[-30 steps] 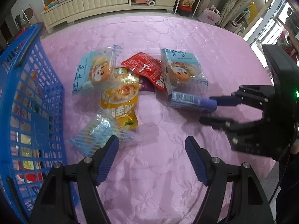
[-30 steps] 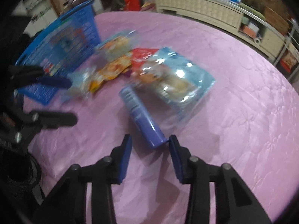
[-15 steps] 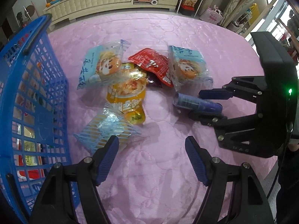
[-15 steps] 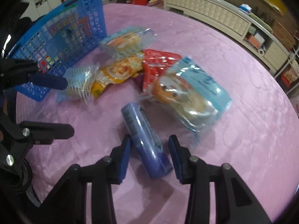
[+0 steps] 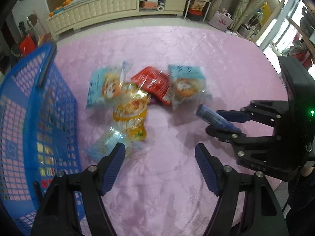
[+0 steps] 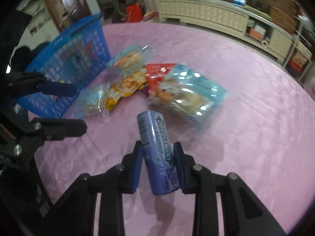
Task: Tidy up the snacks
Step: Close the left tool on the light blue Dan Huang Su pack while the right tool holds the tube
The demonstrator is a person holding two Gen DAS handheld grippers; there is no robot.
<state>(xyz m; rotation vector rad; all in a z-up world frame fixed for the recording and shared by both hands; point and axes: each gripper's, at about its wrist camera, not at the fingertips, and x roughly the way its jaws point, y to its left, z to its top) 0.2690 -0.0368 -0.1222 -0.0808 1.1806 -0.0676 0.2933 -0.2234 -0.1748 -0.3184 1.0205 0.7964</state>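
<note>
Holding the purple tube (image 6: 157,153), your right gripper (image 6: 157,165) has just squeezed shut for carrying to the blue basket (image 5: 29,129); your left gripper (image 5: 159,169) waits wide.

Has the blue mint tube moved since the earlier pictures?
Yes. The blue mint tube lay flat beside the right-hand light blue packet; now its far end tilts up off the pink cloth, gripped in the right claw, whose jaws just closed.

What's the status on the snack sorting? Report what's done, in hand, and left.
Done: the blue basket already holds some packets. In hand: the right hand-held gripper has just been closing on the blue mint tube. Left: five packets on the pink cloth. The left hand-held gripper is open and empty.
</note>
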